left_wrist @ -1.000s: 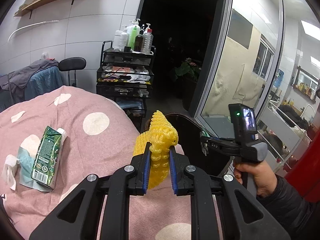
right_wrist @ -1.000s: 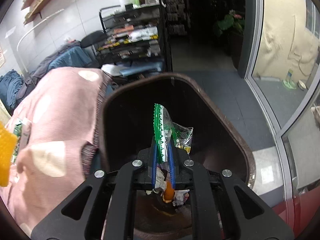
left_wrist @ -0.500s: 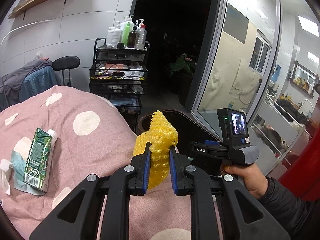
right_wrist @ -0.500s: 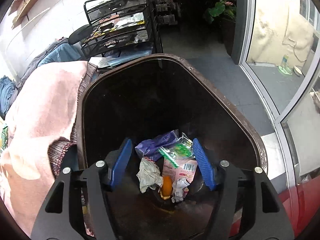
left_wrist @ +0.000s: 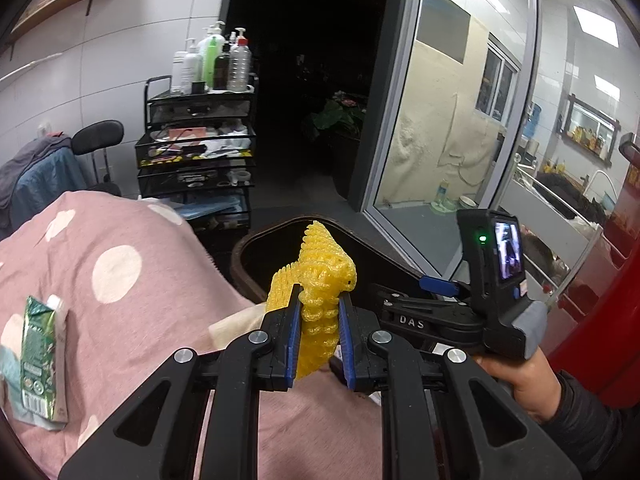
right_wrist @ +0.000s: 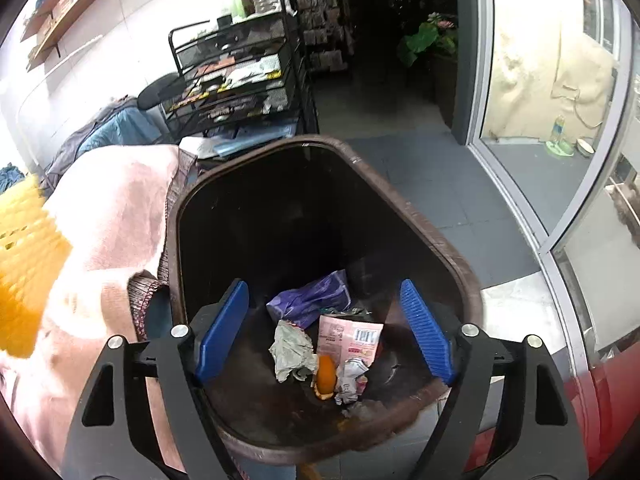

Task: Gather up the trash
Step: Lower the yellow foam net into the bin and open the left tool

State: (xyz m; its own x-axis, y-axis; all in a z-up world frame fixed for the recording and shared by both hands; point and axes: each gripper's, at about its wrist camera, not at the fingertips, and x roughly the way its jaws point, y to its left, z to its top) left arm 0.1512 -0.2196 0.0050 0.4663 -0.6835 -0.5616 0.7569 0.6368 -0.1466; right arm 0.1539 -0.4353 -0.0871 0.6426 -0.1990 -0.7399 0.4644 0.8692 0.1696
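- Yellow foam net (left_wrist: 320, 288): one, clamped between the blue pads of my left gripper (left_wrist: 319, 332), held over the pink dotted blanket (left_wrist: 132, 280) just beside the bin (right_wrist: 452, 256).
- Right gripper (right_wrist: 324, 328): my jaws have just been opening and now stand wide apart with nothing between them, hovering above the bin's mouth.
- One brown bin, holding about five pieces of trash that I can count: a purple bag (right_wrist: 308, 300), a pink packet (right_wrist: 350, 338), a crumpled paper (right_wrist: 290, 350), an orange scrap (right_wrist: 325, 372) and a small wrapper (right_wrist: 352, 376).
- One green carton (left_wrist: 38, 356) lies on the blanket, well apart from the bin.
- One hand (left_wrist: 520, 380) grips the right handle.
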